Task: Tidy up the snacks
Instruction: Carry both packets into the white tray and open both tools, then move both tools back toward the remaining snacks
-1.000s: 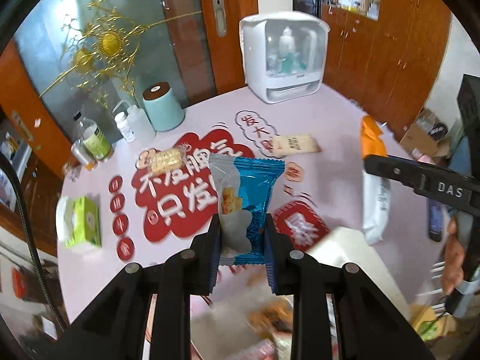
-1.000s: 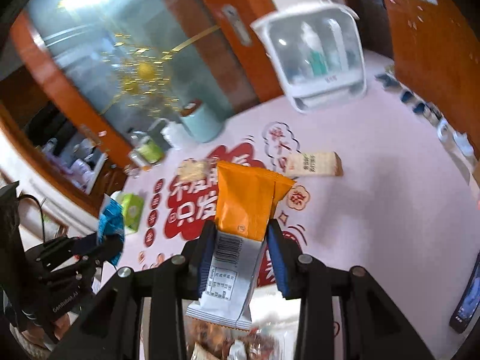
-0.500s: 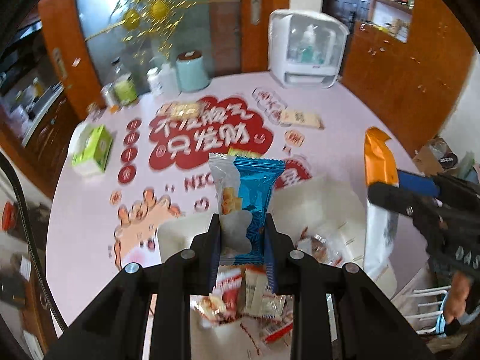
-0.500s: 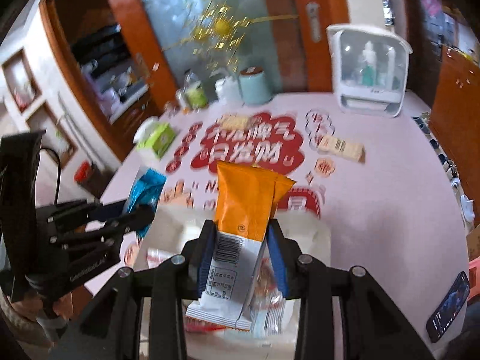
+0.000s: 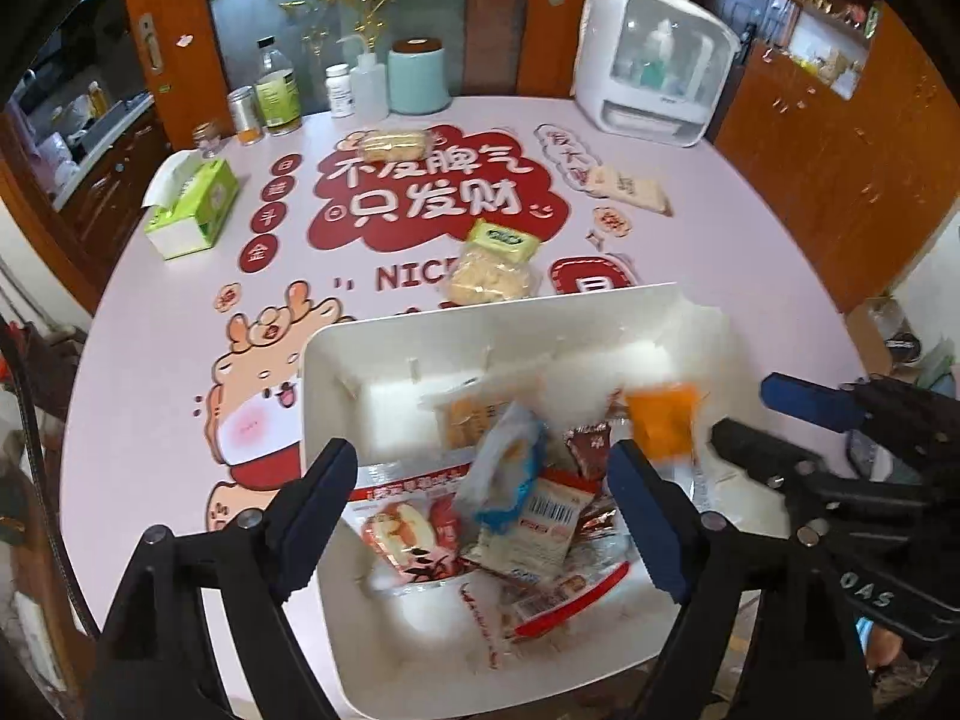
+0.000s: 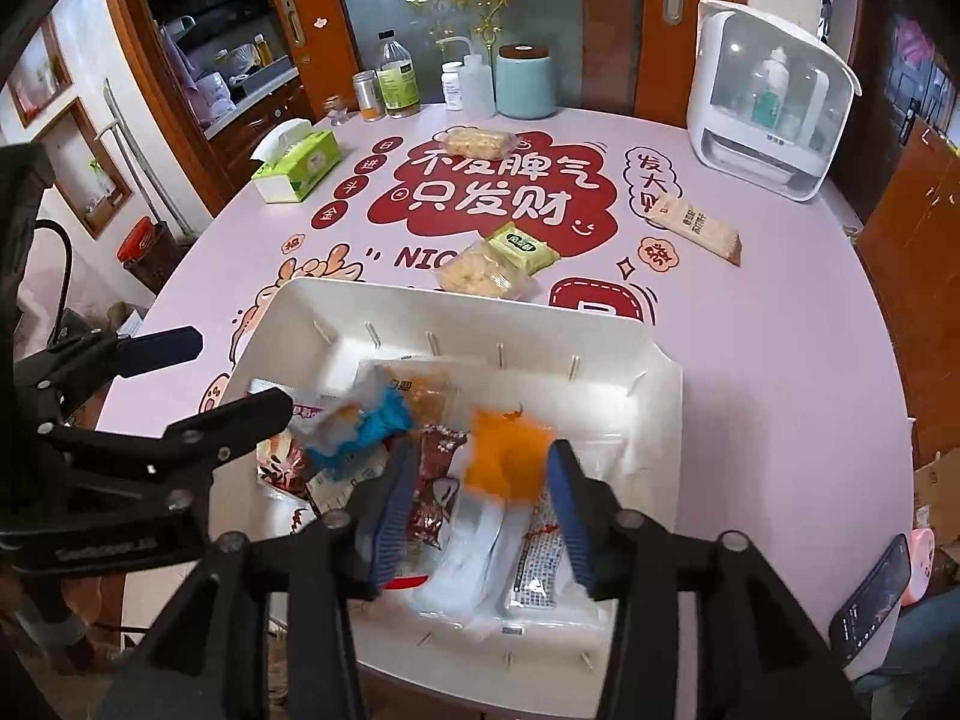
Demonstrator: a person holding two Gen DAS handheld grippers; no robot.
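A white bin (image 5: 480, 312) (image 6: 456, 300) holding several snack packets sits at the near edge of the pink table. My left gripper (image 5: 483, 450) hangs over it with jaws opening wide. The blue packet (image 5: 504, 468) (image 6: 360, 426) is blurred and loose between them, dropping onto the pile. My right gripper (image 6: 483, 450) is beside it over the bin, jaws opening. The orange packet (image 6: 507, 456) (image 5: 663, 420) is blurred and falls free of the pads. Each gripper shows in the other's view: right gripper (image 5: 747, 408), left gripper (image 6: 237, 372).
Loose snacks lie on the table beyond the bin: a green-topped pack (image 5: 492, 267), a beige bar (image 5: 627, 189), a clear biscuit pack (image 5: 393, 144). A tissue box (image 5: 192, 210), bottles (image 5: 276, 90), teal canister (image 5: 418, 75) and white appliance (image 5: 654, 84) stand farther back. A phone (image 6: 870, 600) lies at the right edge.
Both grippers came down over the white bin and opened. The blue packet left the left jaws and the orange packet left the right jaws; both are falling into the bin.
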